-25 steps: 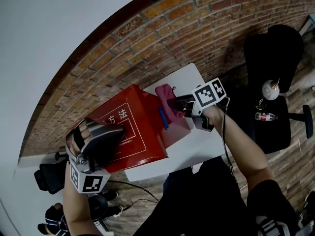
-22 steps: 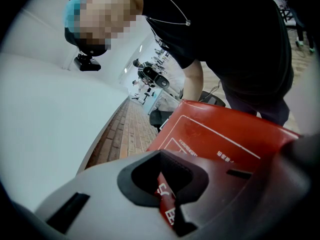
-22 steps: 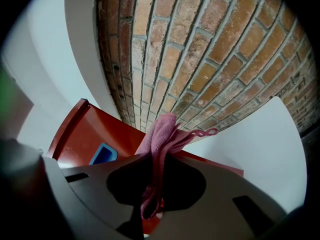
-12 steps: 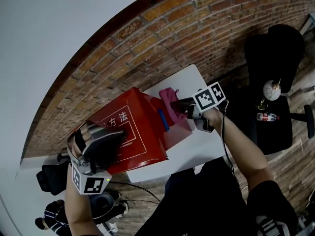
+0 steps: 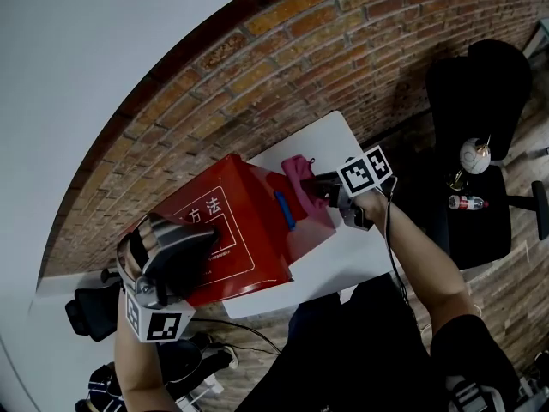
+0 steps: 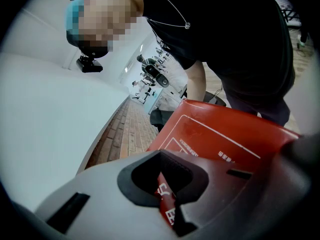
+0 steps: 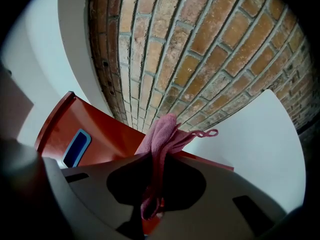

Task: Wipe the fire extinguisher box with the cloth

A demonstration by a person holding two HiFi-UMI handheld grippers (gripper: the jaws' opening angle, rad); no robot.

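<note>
The fire extinguisher box [image 5: 232, 230], red with white print on its broad face, lies on a small white table [image 5: 339, 140] and covers most of it. The pink cloth [image 5: 298, 174] sits against the box's narrow end, beside the blue handle [image 5: 285, 209]. The right gripper [image 5: 316, 185] has its jaws closed on a bunched fold of that cloth, with a loose loop poking out beyond them. At the box's opposite end the left gripper [image 5: 190, 245] rests on the printed face. Its jaws are drawn almost together with nothing clamped, and only a sliver of red print shows between them. A brick wall [image 5: 343, 41] runs behind the box. The likeliest trouble is the box sliding: the left gripper only presses on it, so a hard sideways wipe could shove it toward the table's edge. The cloth's loop could also catch on the handle and drag the fold out of the jaws.
</note>
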